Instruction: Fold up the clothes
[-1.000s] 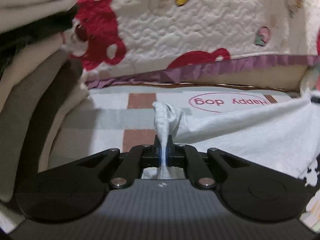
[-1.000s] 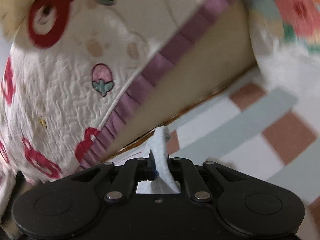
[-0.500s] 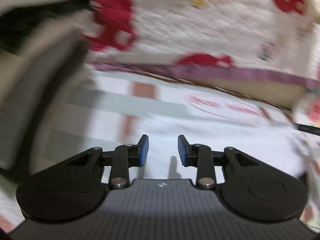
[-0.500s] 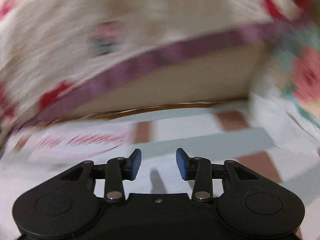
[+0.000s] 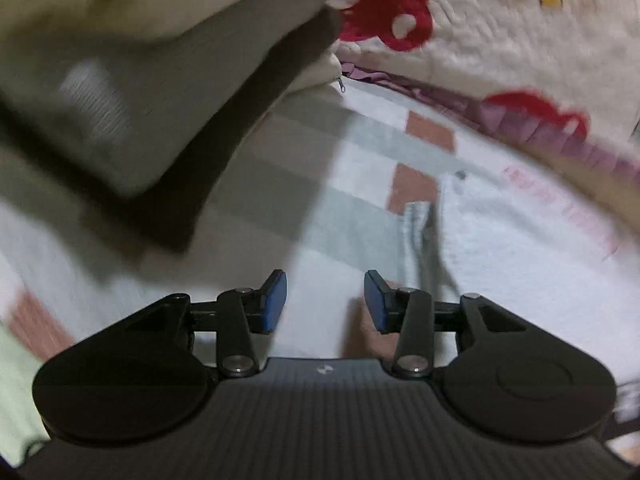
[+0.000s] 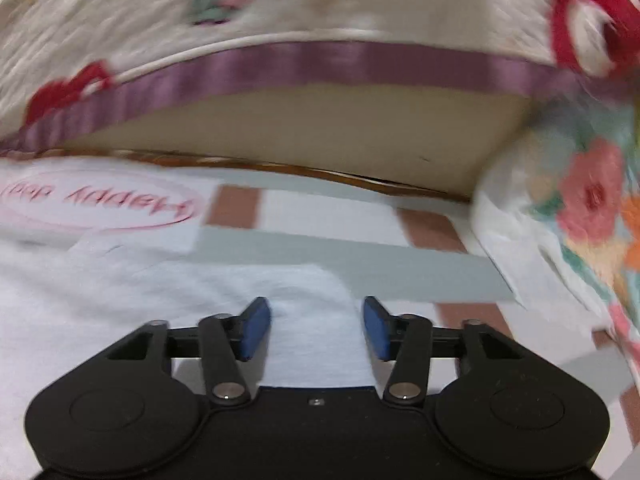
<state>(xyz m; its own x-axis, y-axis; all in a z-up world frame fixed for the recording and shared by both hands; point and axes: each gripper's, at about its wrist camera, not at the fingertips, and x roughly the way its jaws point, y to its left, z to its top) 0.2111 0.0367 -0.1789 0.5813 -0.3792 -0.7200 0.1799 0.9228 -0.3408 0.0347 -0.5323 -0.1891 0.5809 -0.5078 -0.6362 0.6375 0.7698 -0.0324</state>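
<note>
Both grippers' fingers [image 6: 256, 328] opening — white garment [image 6: 120, 300] beneath, ungripped.

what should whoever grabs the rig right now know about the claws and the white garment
Left claw: jaws opening, nothing between them.
Right claw: jaws opening, nothing gripped, over the white garment.
Garment lies flat on the checked sheet, a bunched edge ahead of the left claw.
Folded stack sits to the left.
Done: garment laid down and let go.
Left: probably regrasp an edge and fold on.
</note>
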